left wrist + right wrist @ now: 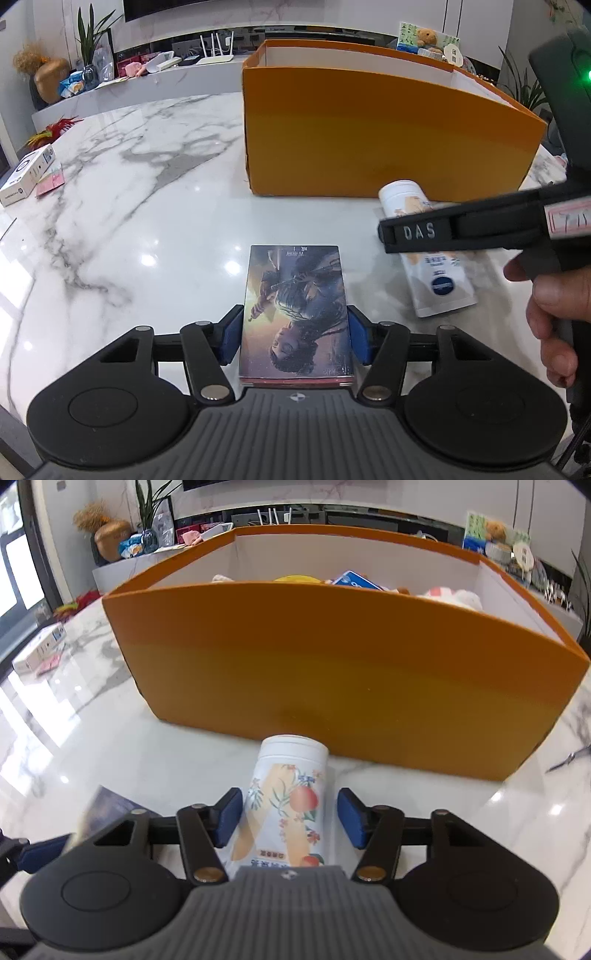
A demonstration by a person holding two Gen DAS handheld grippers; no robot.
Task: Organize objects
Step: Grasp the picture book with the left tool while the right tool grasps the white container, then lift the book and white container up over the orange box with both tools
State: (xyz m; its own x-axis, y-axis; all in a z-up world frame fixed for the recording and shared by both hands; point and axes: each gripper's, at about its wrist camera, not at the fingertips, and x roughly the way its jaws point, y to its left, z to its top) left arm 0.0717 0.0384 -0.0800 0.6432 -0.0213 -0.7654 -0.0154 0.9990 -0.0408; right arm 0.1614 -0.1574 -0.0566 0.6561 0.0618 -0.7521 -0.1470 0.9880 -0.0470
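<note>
Left wrist view: the left gripper (295,341) has its 2 blue pads pressed on the flat card box (295,310), long axis pointing up-frame. Lower centre of the right view, the right gripper (286,819) straddles the lying tube (284,805) — jaws apart, seemingly not yet touching. Ahead stands the orange box (332,672), its near wall in the way.

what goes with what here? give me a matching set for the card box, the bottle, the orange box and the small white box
1 card box
2 bottle
3 orange box
4 small white box

a far left on the table
b lying between the right gripper's open fingers
c open-topped, things inside
d between the left gripper's blue pads

Pairs: 1-d, 2-b, 3-c, 4-a
</note>
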